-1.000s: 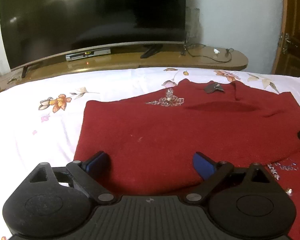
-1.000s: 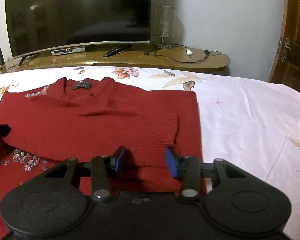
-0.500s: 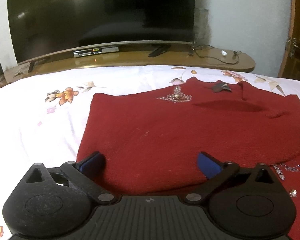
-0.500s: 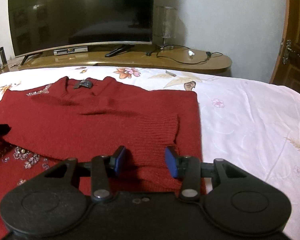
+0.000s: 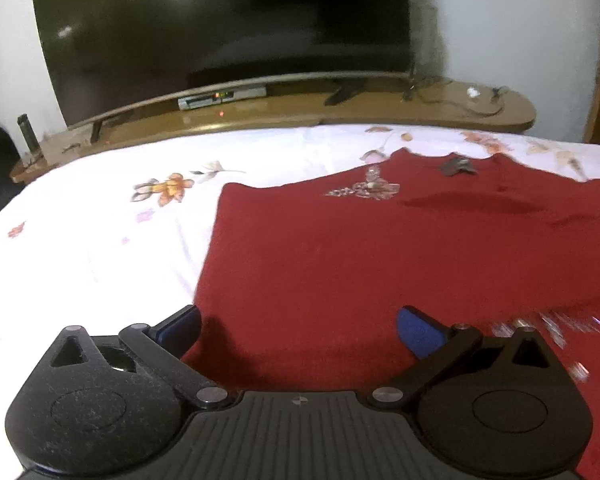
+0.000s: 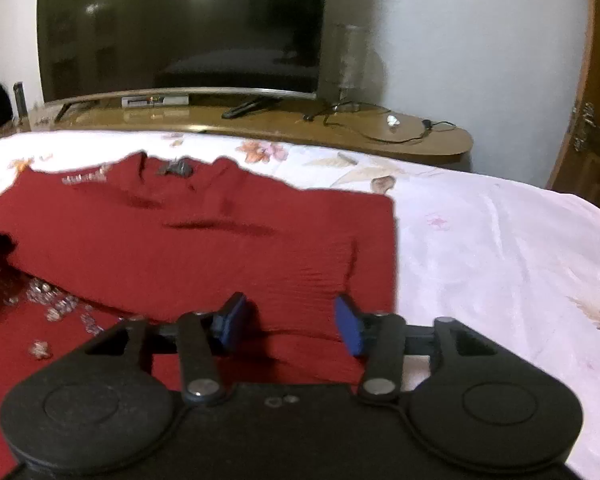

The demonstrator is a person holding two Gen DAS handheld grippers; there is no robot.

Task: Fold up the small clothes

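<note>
bare sheet (image 6: 500, 264) right, sweater (image 6: 204, 248) centre

no readable text, garment tag (image 5: 456, 167) too blurred, set-top box display (image 5: 222, 96) illegible

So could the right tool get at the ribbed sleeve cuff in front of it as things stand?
Probably yes. The right tool has just been opening, its blue pads apart, and the ribbed cuff lies flat on the sweater just ahead with nothing over it.
</note>
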